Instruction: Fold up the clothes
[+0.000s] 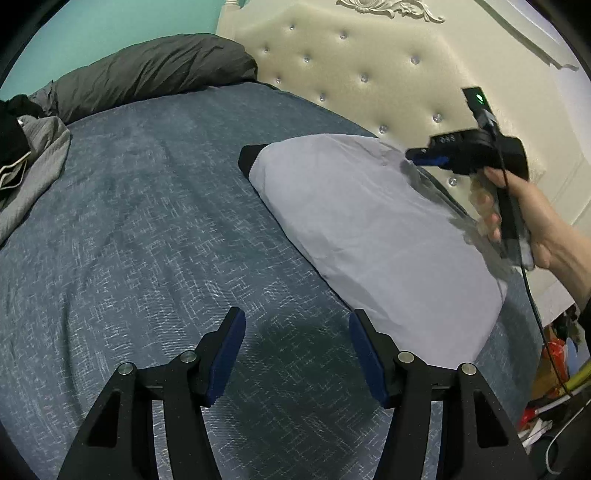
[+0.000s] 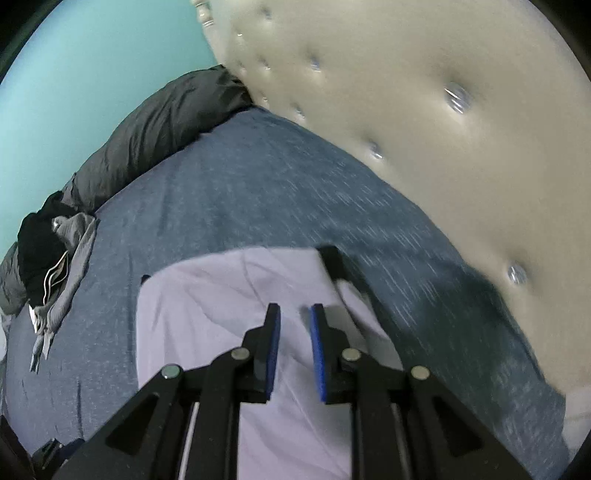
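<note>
Lavender garment [image 1: 369, 229] lies folded flat on blue bed [image 1: 147, 221], near headboard, long axis running 11-to-5 in left view. Right hand-held gripper [image 2: 294, 314] hovers right over it, fingers slightly parted, pinching nothing. Left hand-held gripper [image 1: 297, 321] spread wide, empty, garment at its 1 o'clock. Right nearer. Unfolded heap [image 1: 26, 166] at far 10 o'clock.

Teal wall [image 1: 110, 26] upper left; cream tufted headboard [image 1: 369, 62] with carved crest upper right. Blue-grey patterned bedspread [image 1: 147, 221] filling the centre, dark grey pillow [image 1: 155, 70] along its far edge.
</note>
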Tool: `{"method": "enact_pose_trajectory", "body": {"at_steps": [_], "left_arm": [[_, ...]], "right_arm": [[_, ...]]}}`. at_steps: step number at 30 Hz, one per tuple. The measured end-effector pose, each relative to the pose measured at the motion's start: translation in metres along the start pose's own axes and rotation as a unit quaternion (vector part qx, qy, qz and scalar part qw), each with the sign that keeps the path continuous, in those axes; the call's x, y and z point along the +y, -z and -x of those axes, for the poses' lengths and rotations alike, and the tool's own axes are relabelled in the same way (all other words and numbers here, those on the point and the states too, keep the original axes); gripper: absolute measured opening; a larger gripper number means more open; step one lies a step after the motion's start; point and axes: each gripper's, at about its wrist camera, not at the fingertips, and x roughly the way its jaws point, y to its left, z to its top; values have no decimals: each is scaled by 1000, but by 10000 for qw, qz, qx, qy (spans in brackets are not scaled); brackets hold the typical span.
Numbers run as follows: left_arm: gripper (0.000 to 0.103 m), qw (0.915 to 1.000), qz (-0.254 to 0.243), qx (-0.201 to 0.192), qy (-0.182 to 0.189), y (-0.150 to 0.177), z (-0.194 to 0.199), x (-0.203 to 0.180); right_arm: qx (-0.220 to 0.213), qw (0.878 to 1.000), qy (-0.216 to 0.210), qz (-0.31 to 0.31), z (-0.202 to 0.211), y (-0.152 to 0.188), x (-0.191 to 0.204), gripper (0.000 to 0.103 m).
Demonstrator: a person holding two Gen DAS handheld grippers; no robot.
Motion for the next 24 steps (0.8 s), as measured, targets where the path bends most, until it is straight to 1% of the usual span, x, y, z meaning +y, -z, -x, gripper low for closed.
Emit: {"method": "enact_pose_trajectory", "body": {"at_steps": [7,10,12,17,24], "left_arm": [[63,9994,-338,72,10,8,2,-3],[63,9990,-437,108,-42,12,2,0],[63,9990,-420,111,-69,13,3,4],[63,9998,-172,32,-110,11,10,13],[63,9998,-90,-12,-156,15,35,5]], "right_arm": [[489,9979,349,-225,-40,-6,-1,16],[651,9966,463,-205,-52,1,-3,16],[585,9973,413,-174,-36,9,-1,16],[356,9990,241,-94,11,30,3,16],[30,10000,8,10,77,62,8,16]]}}
